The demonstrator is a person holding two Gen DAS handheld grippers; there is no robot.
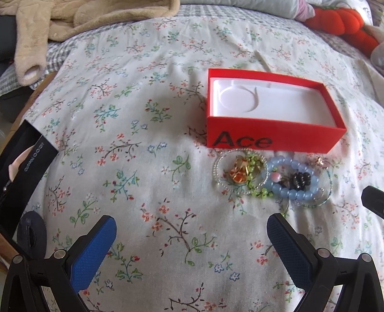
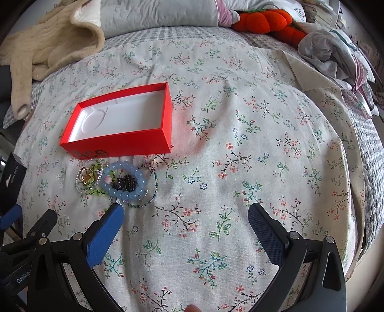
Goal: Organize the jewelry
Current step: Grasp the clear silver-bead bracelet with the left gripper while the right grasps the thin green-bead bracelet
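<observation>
While both grippers hang above the flower-printed white bedspread (image 1: pixel 144 120), neither holds anything. The left gripper (image 1: pixel 192 235) has its blue-padded fingers spread wide over bare cloth, and the right gripper (image 2: pixel 186 220) is spread just as wide, its left fingertip (image 2: pixel 115 211) just beside the nearest edge of the jewelry.

The open red cardboard box with a white moulded insert (image 1: pixel 268 134) (black letters "Ace" on its near wall) sits on the bedspread with nothing inside it. Right in front of that wall lies the jewelry in a small cluster: a clear beaded ring-shaped bracelet (image 1: pixel 217 172) encircling a gold-coloured trinket (image 1: pixel 236 171) and some green beads (image 1: pixel 258 192), and touching it on the right a pale blue round-bead bracelet (image 1: pixel 297 194) with a pink bead and a dark, glittery bead piece (image 1: pixel 300 181) inside its loop. A thin teal seed-bead strand (image 2: pixel 153 189) curves around the blue bracelet's far side.

A beige fleece garment (image 2: pixel 48 48) and an orange plush pumpkin (image 2: pixel 264 20) lie at the far end of the bed.
</observation>
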